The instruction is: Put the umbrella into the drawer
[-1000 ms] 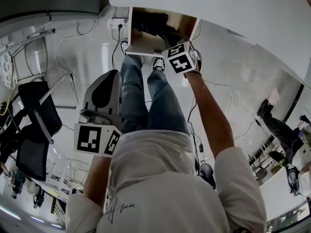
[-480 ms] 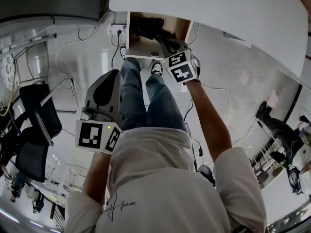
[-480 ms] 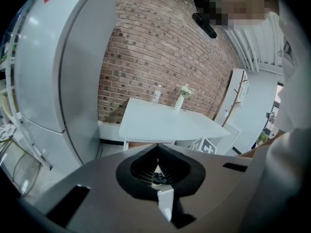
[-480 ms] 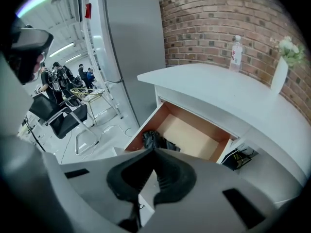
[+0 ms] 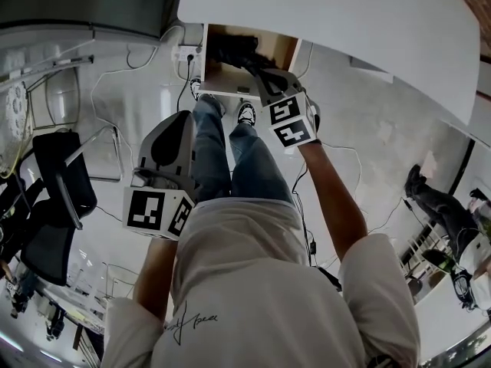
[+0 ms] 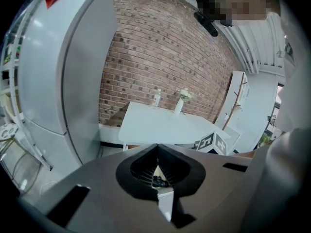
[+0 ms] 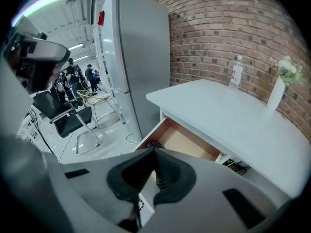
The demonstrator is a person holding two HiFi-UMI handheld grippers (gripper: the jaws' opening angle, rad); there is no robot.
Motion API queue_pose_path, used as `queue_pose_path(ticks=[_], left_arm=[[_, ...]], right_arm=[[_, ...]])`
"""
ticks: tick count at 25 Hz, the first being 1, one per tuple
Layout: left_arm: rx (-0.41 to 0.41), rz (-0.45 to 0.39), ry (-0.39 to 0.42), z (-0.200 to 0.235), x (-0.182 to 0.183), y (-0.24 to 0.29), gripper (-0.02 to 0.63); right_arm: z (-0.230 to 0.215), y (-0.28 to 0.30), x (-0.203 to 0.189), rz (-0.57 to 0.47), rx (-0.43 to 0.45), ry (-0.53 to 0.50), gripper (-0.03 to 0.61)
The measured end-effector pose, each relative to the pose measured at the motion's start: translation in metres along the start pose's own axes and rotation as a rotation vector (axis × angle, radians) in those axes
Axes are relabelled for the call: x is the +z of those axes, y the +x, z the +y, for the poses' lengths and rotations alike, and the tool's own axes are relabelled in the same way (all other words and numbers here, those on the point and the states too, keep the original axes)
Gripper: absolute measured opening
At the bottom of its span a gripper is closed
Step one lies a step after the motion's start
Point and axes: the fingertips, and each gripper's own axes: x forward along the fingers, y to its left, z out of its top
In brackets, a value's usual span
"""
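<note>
Black umbrella [image 5: 234,50] rests in open drawer [image 5: 226,81]

The umbrella lies at the back of the pulled-out drawer under the white desk [image 5: 330,21]. Over the drawer's front edge, the right gripper [image 5: 261,73] has its jaws pressed together on nothing; the left gripper [image 5: 181,117] (held back beside the person's thigh) is likewise closed and empty.

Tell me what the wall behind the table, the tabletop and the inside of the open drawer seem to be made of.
Wall: red-brown brick, rough and matt, mortar lines showing.
Tabletop: smooth, even white, probably laminate or painted board.
Drawer: inside pale tan and matt, likely wood or wood-look board; no grain can be made out.
</note>
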Motion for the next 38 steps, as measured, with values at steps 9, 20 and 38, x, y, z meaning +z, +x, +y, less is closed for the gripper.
queue_pose_path(ticks=[9,20,38], left_arm=[[0.015,-0.029,-0.001,-0.004,0.005,-0.017,0.015],[0.02,-0.053,-0.001,-0.015,0.007,-0.03,0.015],[-0.035,-0.127,0.003,-0.046,0.042,-0.051,0.015]], right_arm=[[0.015,-0.036,0.023,-0.075,0.019,0.021,0.017],[0.023,-0.077,0.033,-0.133,0.026,0.045,0.017],[0.023,-0.15,0.069,-0.245,0.009,0.046,0.017]])
